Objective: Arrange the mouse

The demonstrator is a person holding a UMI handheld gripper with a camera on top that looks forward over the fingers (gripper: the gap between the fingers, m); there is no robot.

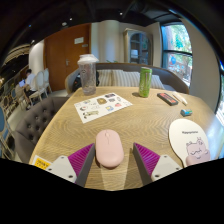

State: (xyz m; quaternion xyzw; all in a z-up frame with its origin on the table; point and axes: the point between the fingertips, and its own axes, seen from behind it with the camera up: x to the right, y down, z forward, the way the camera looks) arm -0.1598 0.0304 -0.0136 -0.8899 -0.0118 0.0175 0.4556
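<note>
Tongs (107, 163) open, both fingers with magenta pads at lower centre of frame; the pale pink, rounded plastic computer mouse (107, 147) lies on the light wooden table (70, 122) between the fingers, gaps visible on both sides, resting on its own weight, not gripped. Mouse is at lower centre of frame, near the table edge closest to the camera. Risks, judged from this layout: the smooth domed shell could squirt forward or rotate if the pads close off-centre or too high on the curve; a push instead of a pinch could slide it across the table. At lower right, a white oval pad (190, 137) carries a small pink object (198, 153), identity unclear; swinging right could knock it. Containers: 1 clear tumbler with lid (88, 74) at upper centre-left, contents not discernible; 1 green cylindrical can (145, 81) at upper centre-right, closed or open cannot be told. Both stand well beyond the fingers, past a printed paper sheet (102, 104).
</note>
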